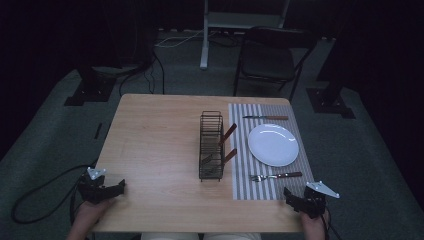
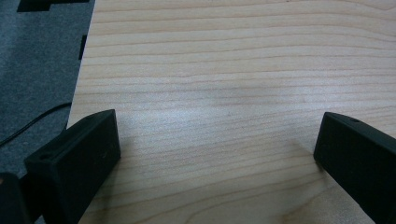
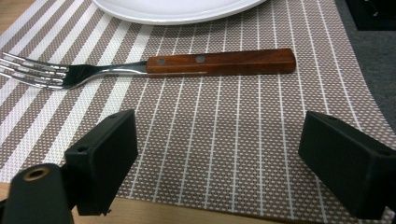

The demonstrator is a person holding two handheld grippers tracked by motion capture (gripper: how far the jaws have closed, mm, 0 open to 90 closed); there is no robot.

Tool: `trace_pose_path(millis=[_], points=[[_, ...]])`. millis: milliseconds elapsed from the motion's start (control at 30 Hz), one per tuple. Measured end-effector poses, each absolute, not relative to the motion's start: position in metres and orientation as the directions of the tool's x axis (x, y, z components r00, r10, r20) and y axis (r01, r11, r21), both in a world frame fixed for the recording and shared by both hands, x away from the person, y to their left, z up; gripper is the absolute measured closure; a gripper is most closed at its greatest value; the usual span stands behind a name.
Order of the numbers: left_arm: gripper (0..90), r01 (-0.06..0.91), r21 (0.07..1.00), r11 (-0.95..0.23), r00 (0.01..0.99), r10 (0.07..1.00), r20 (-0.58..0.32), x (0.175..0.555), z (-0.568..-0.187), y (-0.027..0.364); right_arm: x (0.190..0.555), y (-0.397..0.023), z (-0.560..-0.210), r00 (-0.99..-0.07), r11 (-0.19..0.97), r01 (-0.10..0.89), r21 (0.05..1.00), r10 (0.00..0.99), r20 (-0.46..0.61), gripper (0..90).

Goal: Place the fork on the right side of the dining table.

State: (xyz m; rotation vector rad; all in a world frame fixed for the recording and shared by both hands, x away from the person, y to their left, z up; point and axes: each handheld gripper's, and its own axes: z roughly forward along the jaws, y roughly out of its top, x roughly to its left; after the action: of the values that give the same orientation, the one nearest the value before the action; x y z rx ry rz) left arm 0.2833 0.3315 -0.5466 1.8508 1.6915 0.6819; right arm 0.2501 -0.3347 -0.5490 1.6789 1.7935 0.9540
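1. Fork: steel tines, riveted brown wood handle, flat on woven striped placemat, just below round white plate.
2. Right claw: black blocky jaws wide apart, nothing between, near the fork but not touching it.
3. Left claw: jaws apart over bare pale wood-grain desk.
4. Black wire rack mid-desk holds wood-handled cutlery.

One plate, one fork, one knife, one striped placemat and one wire rack are counted on the table. Two wooden handles are seen in the rack. Two grippers are counted: left gripper, right gripper.
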Motion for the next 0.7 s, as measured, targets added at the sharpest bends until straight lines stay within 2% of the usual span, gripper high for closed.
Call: trace_pose_path(millis=[167, 333, 700], points=[[0.8, 0.725, 0.685, -0.069, 0.086, 0.996, 0.01, 0.2833, -0.5466, 0.3315, 0.2475, -0.3315, -0.5494, -0.065, 0.009, 0.65, 0.76, 0.997, 0.044, 11.5], [0.8, 0.725, 0.685, -0.07, 0.086, 0.996, 0.011, 0.2833, -0.5466, 0.3315, 0.247, -0.3336, -0.5493, -0.019, -0.012, 0.649, 0.761, 0.999, 0.032, 11.6], [0.8, 0.725, 0.685, -0.07, 0.086, 0.996, 0.011, 0.2834, -0.5466, 0.3315, 0.2515, -0.3263, -0.5488, -0.004, 0.023, 0.638, 0.769, 1.0, -0.027, 11.6]])
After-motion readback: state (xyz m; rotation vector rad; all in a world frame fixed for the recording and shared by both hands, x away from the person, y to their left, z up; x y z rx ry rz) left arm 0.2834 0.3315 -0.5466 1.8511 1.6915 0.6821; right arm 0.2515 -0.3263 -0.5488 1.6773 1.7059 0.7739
